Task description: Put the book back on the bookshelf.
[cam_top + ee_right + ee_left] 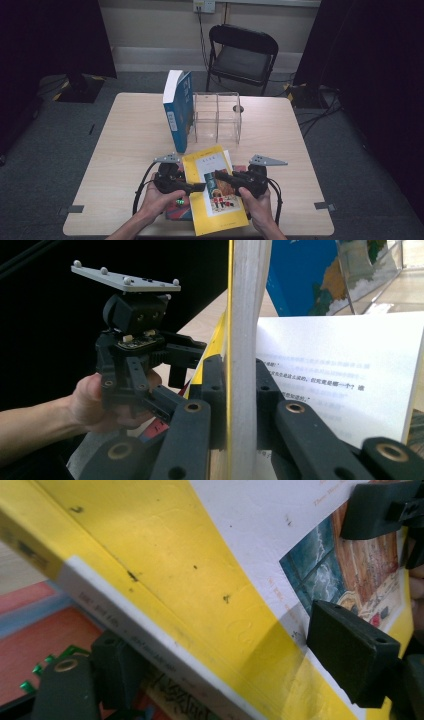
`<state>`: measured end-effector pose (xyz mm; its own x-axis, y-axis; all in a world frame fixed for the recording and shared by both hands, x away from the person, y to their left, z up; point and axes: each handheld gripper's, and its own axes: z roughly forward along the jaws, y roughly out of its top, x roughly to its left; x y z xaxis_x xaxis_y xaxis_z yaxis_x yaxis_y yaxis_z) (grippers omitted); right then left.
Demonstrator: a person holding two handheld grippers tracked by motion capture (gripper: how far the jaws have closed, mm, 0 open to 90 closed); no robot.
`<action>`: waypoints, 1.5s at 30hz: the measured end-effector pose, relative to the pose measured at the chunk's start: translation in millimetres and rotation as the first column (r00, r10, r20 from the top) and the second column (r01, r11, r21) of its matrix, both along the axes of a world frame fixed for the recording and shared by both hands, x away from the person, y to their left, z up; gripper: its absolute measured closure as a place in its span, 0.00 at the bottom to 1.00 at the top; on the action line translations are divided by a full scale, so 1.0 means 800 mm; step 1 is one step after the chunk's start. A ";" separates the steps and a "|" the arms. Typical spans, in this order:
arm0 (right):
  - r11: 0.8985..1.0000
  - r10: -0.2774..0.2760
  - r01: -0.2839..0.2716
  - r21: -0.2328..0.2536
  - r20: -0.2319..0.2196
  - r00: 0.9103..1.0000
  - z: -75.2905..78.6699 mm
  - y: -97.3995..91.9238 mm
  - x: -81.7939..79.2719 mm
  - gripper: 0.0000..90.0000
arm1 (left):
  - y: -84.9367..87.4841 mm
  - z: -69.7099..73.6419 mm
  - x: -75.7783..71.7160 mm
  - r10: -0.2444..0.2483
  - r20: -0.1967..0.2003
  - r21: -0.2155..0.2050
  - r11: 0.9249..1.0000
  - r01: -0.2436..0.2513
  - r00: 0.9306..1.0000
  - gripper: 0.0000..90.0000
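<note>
Progress looks early to middling. From the high view, your yellow book (216, 195) sits at the near edge of the desk (125, 150), lifted off a red book (176, 210) beneath it, with the left tool (199, 187) at its left edge and the right tool (220, 176) reaching over its cover. A blue book (177, 112) already stands upright against the left side of the clear divider rack (217, 117) at the far middle, so I judge one book is placed and the yellow one has yet to travel there; both rack slots look empty. A black chair (242, 52) stands beyond the desk, out of your way.

In the left gripper view, the left tool (240, 665) straddles the yellow book (165, 580): one jaw is below the spine, the other above the cover, and a gap shows, so the jaws are apart and not pressing. The red book (45, 645) lies under it.

In the right gripper view, your right tool (235, 390) is clamped on the cover and a block of pages of the yellow book (247, 315), held on edge, while a loose page (340, 370) falls open to the right. The blue book (310, 275) and the rack (370, 270) stand ahead. That open page may catch on the rack, and the blue book crowds the left slot.
</note>
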<state>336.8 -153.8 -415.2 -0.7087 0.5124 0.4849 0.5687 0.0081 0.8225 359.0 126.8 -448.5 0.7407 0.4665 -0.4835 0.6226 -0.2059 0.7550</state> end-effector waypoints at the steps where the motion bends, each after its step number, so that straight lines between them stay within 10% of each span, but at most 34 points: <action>1: 1.000 -0.002 0.002 0.003 0.006 1.000 0.001 -0.001 0.000 0.91 | 0.001 0.000 0.001 -0.017 -0.016 -0.019 1.000 0.017 1.000 0.25; 3: 1.000 0.006 -0.006 0.011 0.011 1.000 0.002 -0.001 -0.001 0.91 | 0.003 -0.001 0.001 -0.046 -0.062 -0.096 0.995 0.040 0.997 0.39; 17: 0.993 -0.026 0.030 -0.118 0.036 0.999 0.012 0.001 -0.001 0.85 | 0.010 0.023 -0.006 -0.039 -0.015 -0.107 0.994 0.037 0.999 0.71; 32: 0.997 -0.068 0.072 -0.029 0.121 0.990 0.052 0.003 0.013 0.83 | 0.013 0.082 -0.001 0.001 0.161 -0.093 0.996 0.015 0.987 0.77; 38: 0.996 -0.080 0.083 -0.011 0.175 0.981 0.075 0.003 0.021 0.80 | 0.011 0.113 0.007 0.029 0.291 -0.064 0.998 -0.011 0.956 0.84; 45: 0.992 -0.113 0.122 -0.034 0.204 0.972 0.063 -0.002 0.011 0.53 | 0.006 0.112 -0.010 0.011 0.357 -0.064 0.998 0.013 0.934 0.84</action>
